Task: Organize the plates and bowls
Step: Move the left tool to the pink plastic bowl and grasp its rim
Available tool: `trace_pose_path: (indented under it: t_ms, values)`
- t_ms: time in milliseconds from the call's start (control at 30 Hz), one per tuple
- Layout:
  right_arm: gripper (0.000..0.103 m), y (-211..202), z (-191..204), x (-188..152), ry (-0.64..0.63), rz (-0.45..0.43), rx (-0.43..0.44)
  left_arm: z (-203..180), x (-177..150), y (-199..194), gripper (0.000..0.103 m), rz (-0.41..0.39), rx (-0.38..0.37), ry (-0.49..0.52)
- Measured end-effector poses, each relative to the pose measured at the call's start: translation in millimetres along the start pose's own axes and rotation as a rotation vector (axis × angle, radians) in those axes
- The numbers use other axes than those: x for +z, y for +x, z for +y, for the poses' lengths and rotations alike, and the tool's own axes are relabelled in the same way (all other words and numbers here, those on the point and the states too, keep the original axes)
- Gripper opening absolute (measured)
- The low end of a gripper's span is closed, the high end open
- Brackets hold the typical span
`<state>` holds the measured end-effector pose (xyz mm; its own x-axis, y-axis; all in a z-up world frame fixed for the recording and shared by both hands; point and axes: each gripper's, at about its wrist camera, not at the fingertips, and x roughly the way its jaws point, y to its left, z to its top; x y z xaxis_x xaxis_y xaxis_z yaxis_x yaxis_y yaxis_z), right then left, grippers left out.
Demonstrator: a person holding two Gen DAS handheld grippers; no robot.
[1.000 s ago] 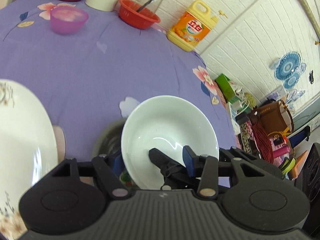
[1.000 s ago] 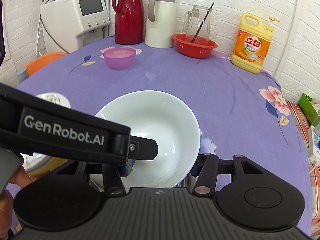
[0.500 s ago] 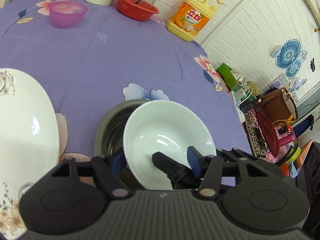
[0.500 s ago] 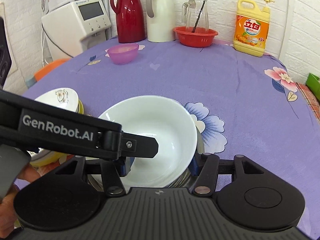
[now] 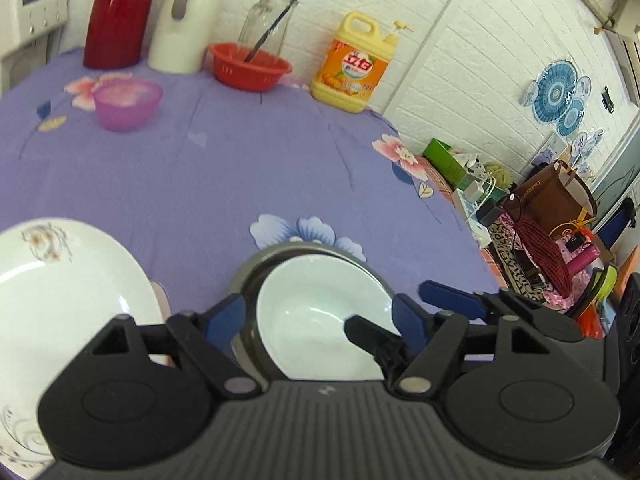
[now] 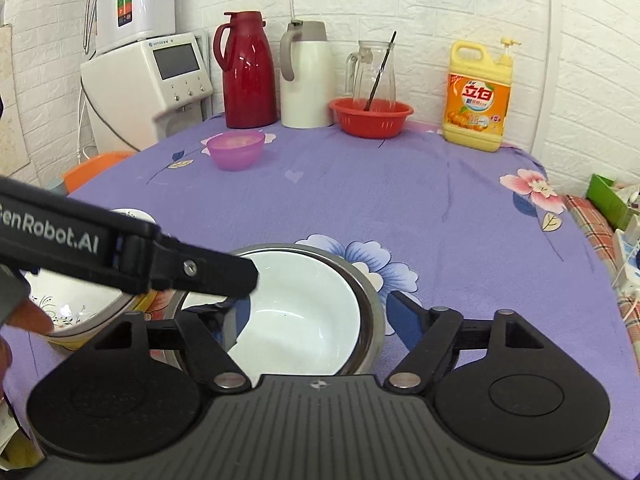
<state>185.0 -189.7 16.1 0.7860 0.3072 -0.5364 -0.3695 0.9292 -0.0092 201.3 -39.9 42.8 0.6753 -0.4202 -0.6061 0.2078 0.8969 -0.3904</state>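
Observation:
A white bowl [image 5: 320, 308] [image 6: 304, 308] sits nested inside a steel bowl [image 5: 248, 276] [image 6: 368, 292] on the purple tablecloth. My left gripper [image 5: 316, 316] is open, its blue-padded fingers either side of the two bowls. My right gripper [image 6: 316, 316] is open too, straddling the same bowls from the near side. The left gripper's body [image 6: 132, 252] crosses the right wrist view over the bowls' left rim. A white flowered plate [image 5: 60, 300] lies at the left, also seen in the right wrist view [image 6: 76, 304] on a yellow dish.
At the back stand a purple bowl [image 6: 236, 150], red thermos [image 6: 248, 72], white thermos [image 6: 306, 76], red basket [image 6: 370, 116] with a glass jug, and yellow detergent bottle [image 6: 478, 98]. A water dispenser [image 6: 148, 84] stands at back left. The table edge drops off at the right.
The white bowl has come down into the steel bowl. Both grippers, shut on its rim before, have opened and let it go.

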Motion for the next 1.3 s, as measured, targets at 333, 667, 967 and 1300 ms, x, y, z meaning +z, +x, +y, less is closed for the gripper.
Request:
trace_pose_path:
  t_ms: [333, 667, 967, 1300]
  values:
    - [0.103, 6, -8, 14, 0.030, 0.008, -0.041, 30, 19, -14, 0.075, -0.034, 0.008, -0.004]
    - [0.103, 47, 14, 65, 0.017, 0.051, 0.037, 97, 67, -14, 0.075, -0.069, 0.062, -0.013]
    - [0.103, 137, 50, 135, -0.131, 0.119, 0.050, 216, 139, -5, 0.075, -0.120, 0.241, -0.126]
    - [0.103, 248, 57, 184, -0.004, 0.212, 0.118, 269, 206, 84, 0.075, -0.038, 0.252, -0.192]
